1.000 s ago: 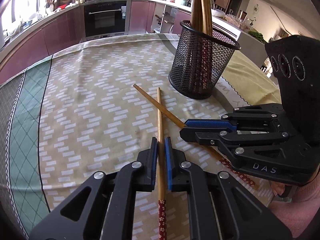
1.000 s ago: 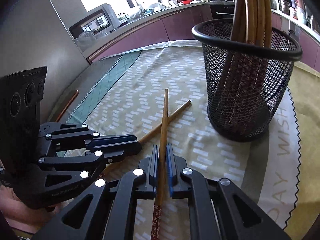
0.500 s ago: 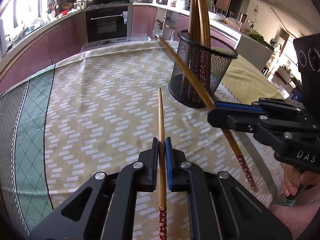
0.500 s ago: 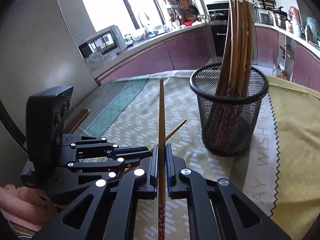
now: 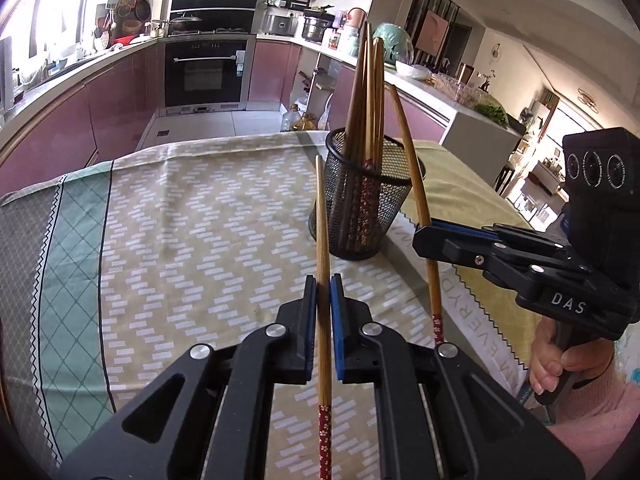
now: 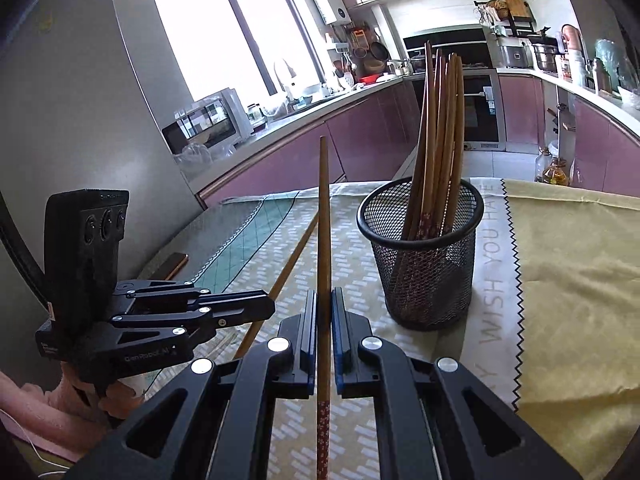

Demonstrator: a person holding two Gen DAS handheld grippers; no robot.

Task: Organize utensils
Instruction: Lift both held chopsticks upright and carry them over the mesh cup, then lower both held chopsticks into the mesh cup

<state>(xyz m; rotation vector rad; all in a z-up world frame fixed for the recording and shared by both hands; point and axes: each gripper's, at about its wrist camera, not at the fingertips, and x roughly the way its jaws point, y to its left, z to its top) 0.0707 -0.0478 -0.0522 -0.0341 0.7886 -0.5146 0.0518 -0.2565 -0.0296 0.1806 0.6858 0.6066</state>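
A black mesh holder (image 5: pixel 364 200) (image 6: pixel 424 256) stands on the tablecloth with several wooden chopsticks upright in it. My left gripper (image 5: pixel 323 284) is shut on a wooden chopstick (image 5: pixel 322 220) held in the air, its tip pointing toward the holder's near left side. In the left wrist view the right gripper (image 5: pixel 424 232) is to the right, beside the holder. My right gripper (image 6: pixel 323 300) is shut on a second chopstick (image 6: pixel 324 220), tip raised, left of the holder. The left gripper (image 6: pixel 268 306) appears low at the left with its chopstick (image 6: pixel 292 264) slanting up.
The patterned tablecloth (image 5: pixel 180 240) covers the table, with a yellow cloth (image 6: pixel 560 280) to the right of the holder. A small brown object (image 6: pixel 176 262) lies near the table's left edge. Kitchen counters and an oven (image 5: pixel 208 76) stand behind. A hand (image 5: pixel 560 364) grips the right tool's handle.
Both chopsticks lay crossed on the cloth a second ago. Each gripper has lifted its chopstick off the table and risen, with the tips now raised near the holder.
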